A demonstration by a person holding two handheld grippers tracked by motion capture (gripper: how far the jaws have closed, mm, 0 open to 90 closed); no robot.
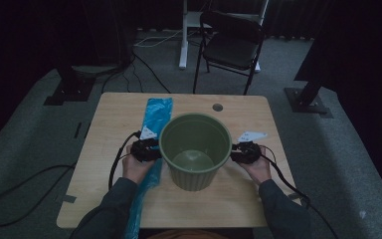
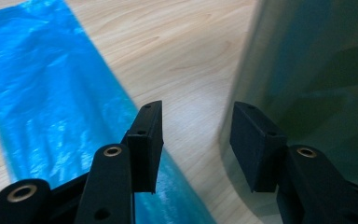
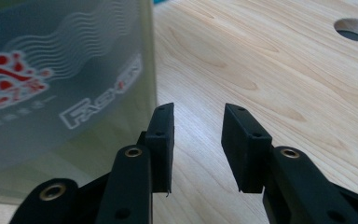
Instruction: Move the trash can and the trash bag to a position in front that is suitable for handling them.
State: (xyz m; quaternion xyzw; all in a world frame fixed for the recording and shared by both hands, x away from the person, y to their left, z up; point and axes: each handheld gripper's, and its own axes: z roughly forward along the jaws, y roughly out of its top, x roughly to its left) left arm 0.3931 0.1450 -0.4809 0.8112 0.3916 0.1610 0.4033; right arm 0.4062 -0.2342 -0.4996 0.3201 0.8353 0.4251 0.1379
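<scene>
Left gripper (image 1: pixel 151 149) and right gripper (image 1: pixel 238 152) flank the green bin (image 1: pixel 195 149) standing upright on the bench (image 1: pixel 238 199), jaws wide, nothing clamped. Bin interior empty. Blue plastic bag (image 1: pixel 155 117) lies flat under and beyond the left gripper.

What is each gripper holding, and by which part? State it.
Nothing: left gripper and right gripper flank the green bin, jaws open and empty.

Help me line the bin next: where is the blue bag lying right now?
In the high view the blue bag lies flat on the table's left half, running from the far edge to the near one, beside the green bin, under the left gripper.
</scene>
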